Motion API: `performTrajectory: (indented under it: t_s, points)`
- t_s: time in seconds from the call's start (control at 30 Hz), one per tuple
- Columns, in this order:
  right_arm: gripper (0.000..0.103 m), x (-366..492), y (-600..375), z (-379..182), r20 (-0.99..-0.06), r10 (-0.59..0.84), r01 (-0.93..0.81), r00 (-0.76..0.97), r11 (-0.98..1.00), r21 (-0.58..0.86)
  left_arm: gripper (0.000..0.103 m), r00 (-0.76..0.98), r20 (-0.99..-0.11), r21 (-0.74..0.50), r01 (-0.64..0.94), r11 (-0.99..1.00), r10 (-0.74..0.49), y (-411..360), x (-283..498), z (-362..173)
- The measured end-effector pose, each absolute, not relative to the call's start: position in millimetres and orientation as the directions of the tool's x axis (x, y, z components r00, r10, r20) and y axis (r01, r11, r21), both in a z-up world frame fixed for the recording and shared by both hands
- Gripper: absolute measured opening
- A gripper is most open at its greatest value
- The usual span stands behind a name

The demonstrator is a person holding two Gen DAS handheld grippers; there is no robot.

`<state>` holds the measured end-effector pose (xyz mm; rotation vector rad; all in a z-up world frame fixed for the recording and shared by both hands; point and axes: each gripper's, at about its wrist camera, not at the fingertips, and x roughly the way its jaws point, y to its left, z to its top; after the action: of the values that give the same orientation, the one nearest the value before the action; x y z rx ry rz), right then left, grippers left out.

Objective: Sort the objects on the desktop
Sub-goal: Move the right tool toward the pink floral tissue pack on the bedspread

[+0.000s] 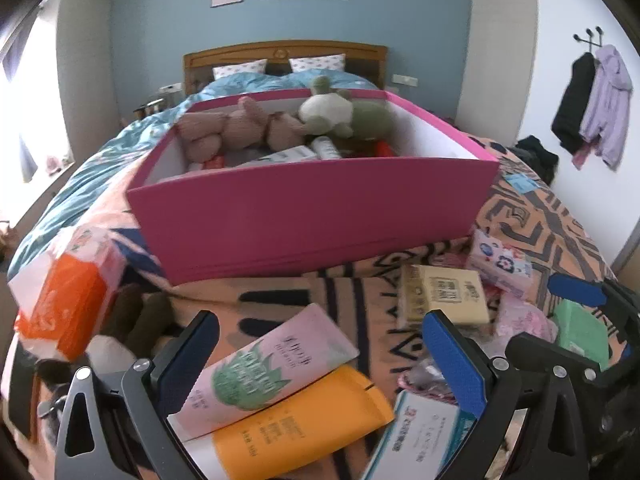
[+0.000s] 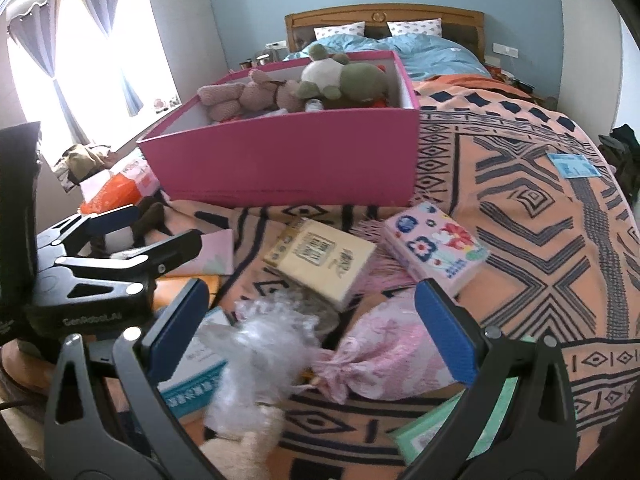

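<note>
**Pink tube between wide jaws, box half full**

Pink and printed with a green aloe plant, the tube (image 1: 266,364) lies on the bed between the spread fingers of the left gripper (image 1: 320,354), which is wide open and holds nothing. An orange tube (image 1: 300,420) lies just beside it, touching along one long side, so the likely step is a pick of the pink tube alone. To do it well, the gripper should come down across the tube's narrow width near its middle, with one finger slipping into the seam between the two tubes, and close gently, since a soft tube will squash and may slide.

The right gripper (image 2: 312,330) is also wide open and empty, poised over a clear crinkled bag (image 2: 260,344) and a pink pouch (image 2: 384,354). A yellow box (image 2: 320,264), a floral tissue pack (image 2: 436,248) and a white-and-teal carton (image 2: 196,372) lie near on the blanket (image 2: 520,220).

Beyond them sits the pink box (image 1: 312,216), open-topped. It holds a knitted pink toy (image 1: 232,128), a green plush (image 1: 344,112), a white bottle (image 1: 326,148) and a pale carton, with red items half hidden beneath. Room remains at the near wall.
</note>
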<state>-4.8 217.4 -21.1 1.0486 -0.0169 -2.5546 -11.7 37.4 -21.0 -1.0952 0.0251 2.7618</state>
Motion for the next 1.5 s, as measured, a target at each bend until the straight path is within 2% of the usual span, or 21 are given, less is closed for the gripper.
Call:
performTrajectory:
  t_s: [0.6, 0.73, 0.93, 1.23, 1.5]
  points:
    - [0.098, -29.8, 251.8, -22.3, -0.706, -0.332, 0.319, -0.625, -0.935, 0.157, 0.102, -0.652, -0.729, 0.003, -0.308, -0.951, 0.209, 87.5, -33.7, -31.9]
    - [0.089, -32.2, 252.8, -22.5, -0.705, -0.35, 0.339, -0.616, -0.926, 0.164, 0.102, -0.639, -0.74, 0.005, -0.318, -0.948, 0.21, 90.4, -39.7, -34.0]
    - [0.089, -45.5, 268.9, -23.2, -0.715, -0.306, 0.301, -0.628, -0.943, 0.14, 0.102, -0.63, -0.745, 0.005, -0.333, -0.943, 0.219, 93.9, -39.1, -35.4]
    - [0.088, -76.1, 274.8, -35.2, -0.779, -0.244, 0.323, -0.578, -0.945, 0.056, 0.102, -0.616, -0.757, 0.019, -0.357, -0.934, 0.22, 105.1, -38.2, -38.5]
    - [0.086, -97.0, 278.5, -48.4, -0.817, -0.305, 0.386, -0.49, -0.916, 0.11, 0.102, -0.597, -0.751, -0.003, -0.426, -0.905, 0.283, 121.0, -35.1, -26.1]
